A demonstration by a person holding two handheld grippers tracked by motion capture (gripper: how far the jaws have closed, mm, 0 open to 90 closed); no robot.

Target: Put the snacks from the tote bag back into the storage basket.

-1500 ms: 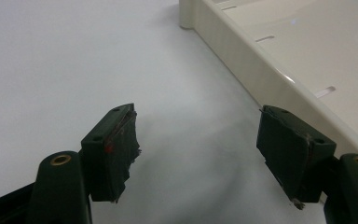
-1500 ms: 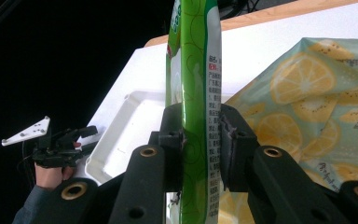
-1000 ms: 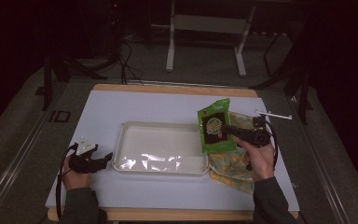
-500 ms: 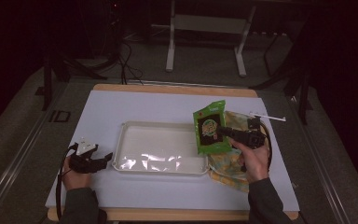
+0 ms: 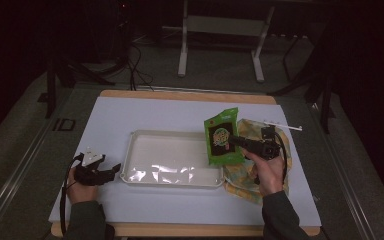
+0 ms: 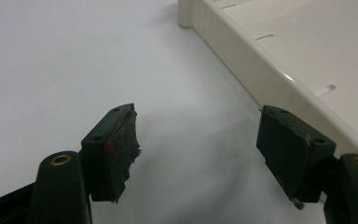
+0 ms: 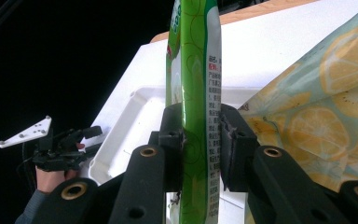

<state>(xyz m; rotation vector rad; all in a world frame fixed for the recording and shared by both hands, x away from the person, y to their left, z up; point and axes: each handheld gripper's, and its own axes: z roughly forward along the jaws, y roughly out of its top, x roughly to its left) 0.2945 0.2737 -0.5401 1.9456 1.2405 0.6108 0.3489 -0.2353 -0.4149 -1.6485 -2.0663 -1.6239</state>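
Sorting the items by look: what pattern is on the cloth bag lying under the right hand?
Pale blue bag printed with yellow citrus slices; clearest in the right gripper view.

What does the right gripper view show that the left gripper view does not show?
In the right gripper view: the right gripper shut on a green snack pouch, a cloth bag printed with lemons, and farther off the left gripper in a hand. In the left gripper view: that gripper's jaws stand open with nothing between them, close above the white table cover. Both share the cream tray.
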